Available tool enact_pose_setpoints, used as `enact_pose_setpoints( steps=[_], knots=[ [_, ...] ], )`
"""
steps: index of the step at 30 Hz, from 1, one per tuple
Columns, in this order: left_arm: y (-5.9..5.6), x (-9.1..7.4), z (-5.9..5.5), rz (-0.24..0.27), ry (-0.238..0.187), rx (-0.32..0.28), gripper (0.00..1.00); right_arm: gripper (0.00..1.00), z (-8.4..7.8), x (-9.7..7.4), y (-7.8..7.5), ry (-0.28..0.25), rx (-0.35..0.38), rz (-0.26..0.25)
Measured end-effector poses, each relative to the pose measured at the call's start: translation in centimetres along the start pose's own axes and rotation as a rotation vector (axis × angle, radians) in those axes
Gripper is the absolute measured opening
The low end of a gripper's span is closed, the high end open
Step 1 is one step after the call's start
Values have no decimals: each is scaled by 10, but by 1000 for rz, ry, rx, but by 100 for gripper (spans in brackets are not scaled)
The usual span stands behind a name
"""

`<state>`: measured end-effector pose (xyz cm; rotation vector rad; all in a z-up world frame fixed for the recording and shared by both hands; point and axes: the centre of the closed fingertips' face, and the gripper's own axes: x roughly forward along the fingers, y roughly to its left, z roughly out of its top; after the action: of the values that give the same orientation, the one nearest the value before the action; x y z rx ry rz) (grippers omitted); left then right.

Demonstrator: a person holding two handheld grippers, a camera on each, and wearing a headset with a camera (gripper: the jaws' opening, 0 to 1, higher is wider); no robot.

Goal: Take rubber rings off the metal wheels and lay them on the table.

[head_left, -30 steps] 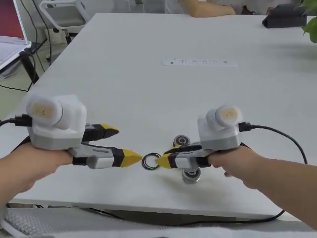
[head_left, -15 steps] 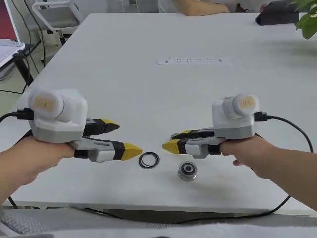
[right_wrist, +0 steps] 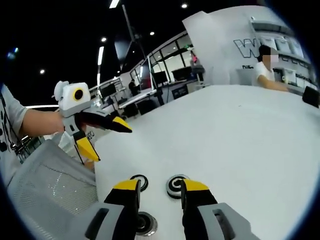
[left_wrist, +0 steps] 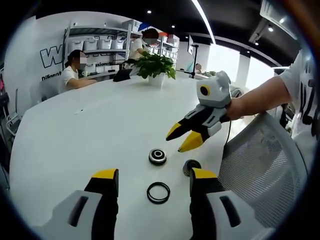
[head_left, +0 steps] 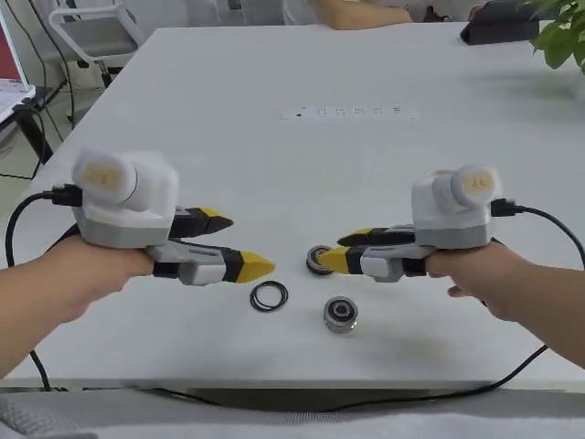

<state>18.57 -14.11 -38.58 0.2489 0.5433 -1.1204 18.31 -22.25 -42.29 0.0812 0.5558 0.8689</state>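
Note:
Two thin black rubber rings [head_left: 269, 295] [left_wrist: 158, 192] [right_wrist: 139, 181] lie stacked on the white table [head_left: 274, 165] between both grippers. A metal wheel [head_left: 340, 312] [left_wrist: 190, 166] [right_wrist: 145, 222] stands nearer the front edge. A second wheel with a dark rim [head_left: 318, 259] [left_wrist: 157, 156] [right_wrist: 175, 185] sits just at the tips of my right gripper [head_left: 340, 250] [right_wrist: 160, 186] [left_wrist: 185, 136], which is open and holds nothing. My left gripper [head_left: 239, 243] [left_wrist: 154, 175] [right_wrist: 109, 140] hovers left of the rings, wide open and empty.
A white power strip [head_left: 352, 112] lies mid-table. A plant [head_left: 562, 37] and a dark object stand at the far right, and a person's arm [head_left: 356, 14] rests at the far end. A black cable [head_left: 548, 238] trails from the right gripper. The table's front edge [head_left: 292, 377] is close.
My right gripper has drawn back to the right and up from the rubber rings, which now lie free on the table. The second wheel has come into sight at its tips.

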Motion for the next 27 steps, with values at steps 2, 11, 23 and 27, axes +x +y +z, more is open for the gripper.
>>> enact_pose_setpoints(
  steps=[2, 11, 23, 27],
  knots=[
    [1, 3, 1, -2, 1, 0, 54, 31, 0, -1, -2, 1, -8, -6],
    [2, 20, 6, -15, 11, 9, 52, 30, -7, -7, -17, 23, -56, -37],
    [-3, 44, 4, -46, 39, 40, 47, 27, -23, -4, -29, 70, -122, -52],
    [-4, 53, 2, -55, 53, 54, 44, 26, -25, 0, -32, 79, -129, -54]
  ],
)
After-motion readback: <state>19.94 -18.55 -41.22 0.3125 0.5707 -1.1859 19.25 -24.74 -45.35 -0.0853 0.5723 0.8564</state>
